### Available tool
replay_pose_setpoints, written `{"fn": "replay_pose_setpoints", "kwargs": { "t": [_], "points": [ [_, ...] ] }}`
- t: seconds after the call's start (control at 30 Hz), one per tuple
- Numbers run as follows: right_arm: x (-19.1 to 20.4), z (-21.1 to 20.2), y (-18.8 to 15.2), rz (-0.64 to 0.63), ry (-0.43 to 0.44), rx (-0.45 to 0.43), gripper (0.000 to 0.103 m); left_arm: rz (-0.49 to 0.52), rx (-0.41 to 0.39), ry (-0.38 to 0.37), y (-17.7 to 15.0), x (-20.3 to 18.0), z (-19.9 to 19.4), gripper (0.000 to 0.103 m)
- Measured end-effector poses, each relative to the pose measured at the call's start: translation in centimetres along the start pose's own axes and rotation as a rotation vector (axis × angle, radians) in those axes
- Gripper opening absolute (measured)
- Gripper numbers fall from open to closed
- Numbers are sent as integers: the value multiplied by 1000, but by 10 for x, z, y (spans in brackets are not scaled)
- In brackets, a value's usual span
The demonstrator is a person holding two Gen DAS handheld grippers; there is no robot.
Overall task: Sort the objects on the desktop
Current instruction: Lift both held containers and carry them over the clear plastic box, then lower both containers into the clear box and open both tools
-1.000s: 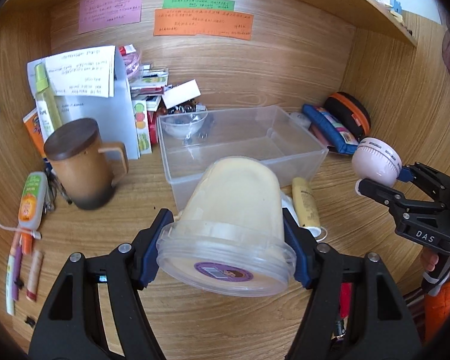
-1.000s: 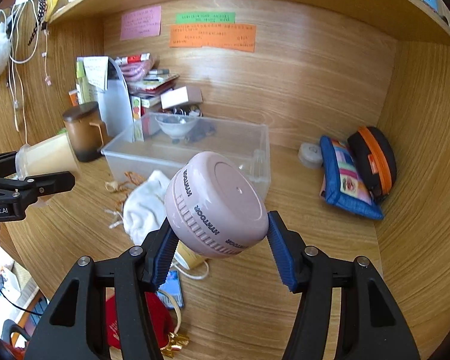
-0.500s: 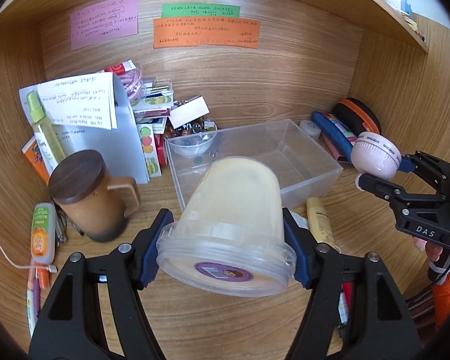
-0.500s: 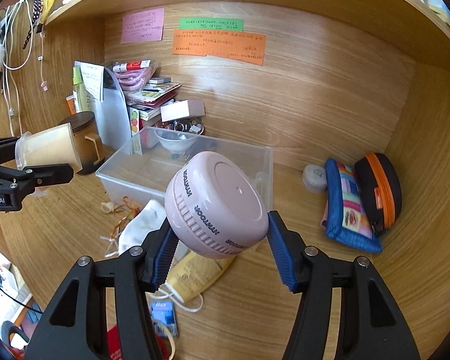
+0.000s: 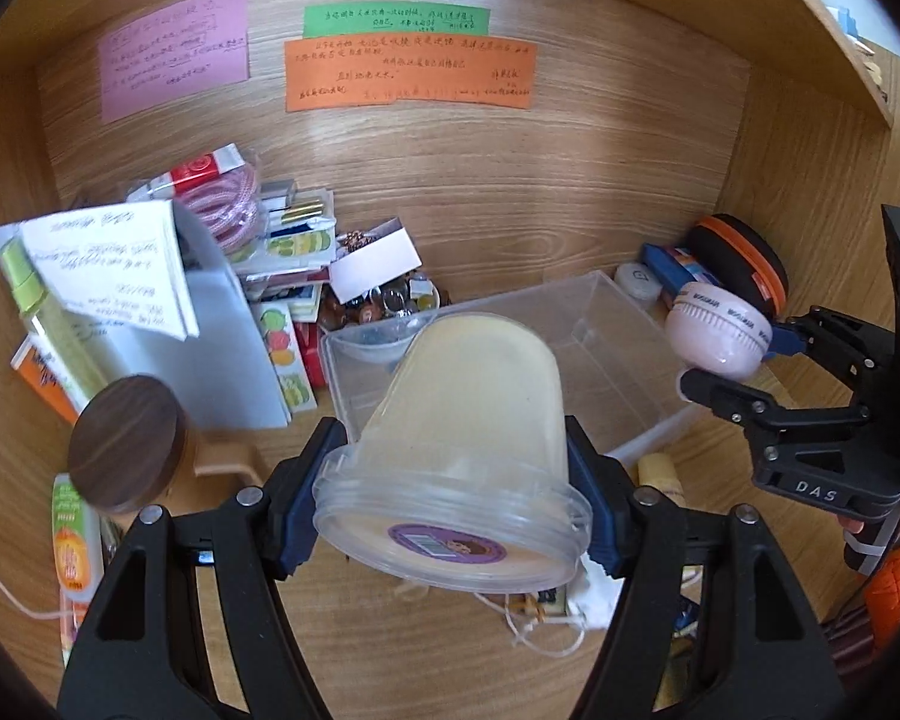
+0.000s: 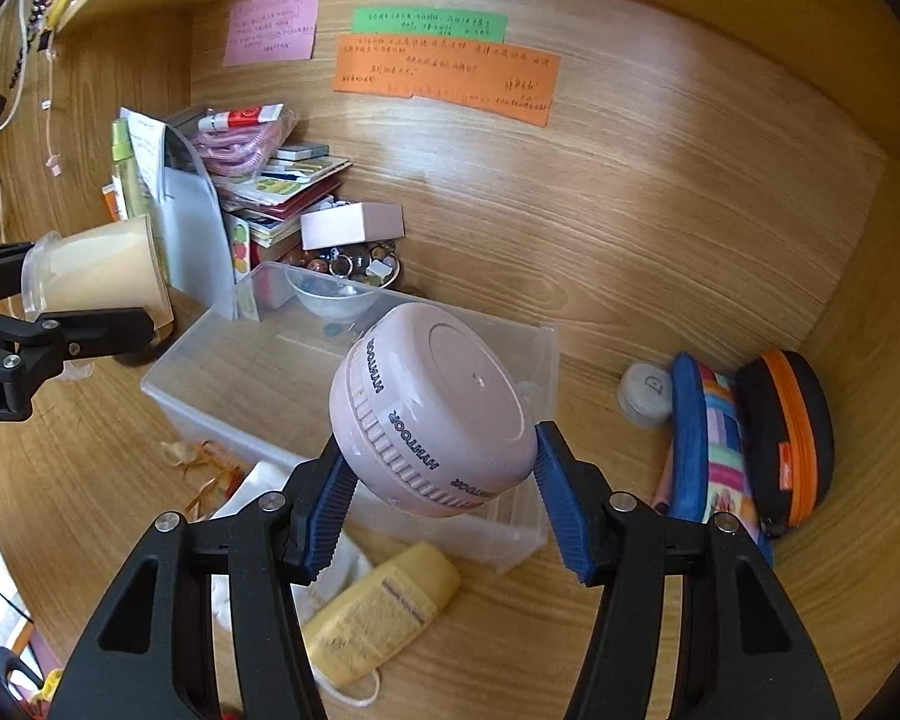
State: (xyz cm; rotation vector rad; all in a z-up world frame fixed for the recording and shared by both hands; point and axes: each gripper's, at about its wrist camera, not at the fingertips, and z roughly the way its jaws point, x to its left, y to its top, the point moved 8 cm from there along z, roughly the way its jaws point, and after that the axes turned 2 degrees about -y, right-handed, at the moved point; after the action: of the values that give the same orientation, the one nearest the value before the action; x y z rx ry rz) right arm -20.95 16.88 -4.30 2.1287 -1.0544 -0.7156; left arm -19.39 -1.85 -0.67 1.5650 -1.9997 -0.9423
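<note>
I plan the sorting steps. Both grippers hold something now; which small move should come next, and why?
Probably lower the right gripper to set the pink device into the clear bin: it hangs right at the bin, which has bare floor.

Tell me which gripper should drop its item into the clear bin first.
Right, probably. The right gripper holds the pink HYWTOOR device right over the clear bin; the left gripper's cream tub hangs beside it.

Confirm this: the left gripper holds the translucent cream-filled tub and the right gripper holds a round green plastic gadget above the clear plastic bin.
One error: the round plastic gadget in the right gripper is pale pink, not green, as the right wrist view shows. The rest stands.
</note>
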Motion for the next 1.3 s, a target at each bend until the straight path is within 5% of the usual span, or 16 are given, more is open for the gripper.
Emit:
{"fn": "replay_pose_setpoints", "kwargs": {
  "t": [0.6, 1.3],
  "points": [
    [-6, 86, 23, -37, 25, 99, 54, 24, 86, -15, 14, 12, 74, 69],
    [5, 140, 5, -154, 39, 262, 54, 56, 213, -35, -3, 11, 128, 69]
  ]
}}
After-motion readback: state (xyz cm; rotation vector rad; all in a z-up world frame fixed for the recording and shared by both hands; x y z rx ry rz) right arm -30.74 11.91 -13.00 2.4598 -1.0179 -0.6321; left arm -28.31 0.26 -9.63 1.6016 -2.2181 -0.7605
